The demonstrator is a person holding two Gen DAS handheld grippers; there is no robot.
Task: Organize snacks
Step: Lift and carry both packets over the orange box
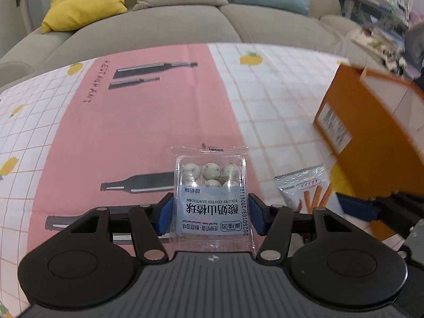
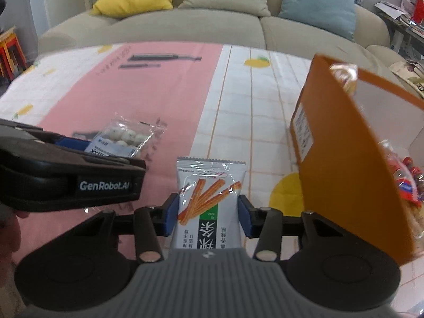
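Note:
A clear packet of yogurt-coated hawthorn balls (image 1: 209,175) stands between the blue pads of my left gripper (image 1: 210,208), which is shut on its lower half just above the tablecloth. My right gripper (image 2: 208,216) is shut on a white packet of orange stick snacks (image 2: 209,185). In the left wrist view the stick packet (image 1: 304,188) shows at the right, with one of the right gripper's pads (image 1: 355,208) beside it. In the right wrist view the left gripper (image 2: 106,151) and the hawthorn packet (image 2: 124,135) lie to the left.
An open orange cardboard box (image 2: 344,145) stands on the right of the table, with several red-wrapped snacks (image 2: 405,180) inside. A pink and white checked tablecloth (image 1: 132,132) covers the table. A beige sofa (image 1: 159,31) with cushions runs behind it.

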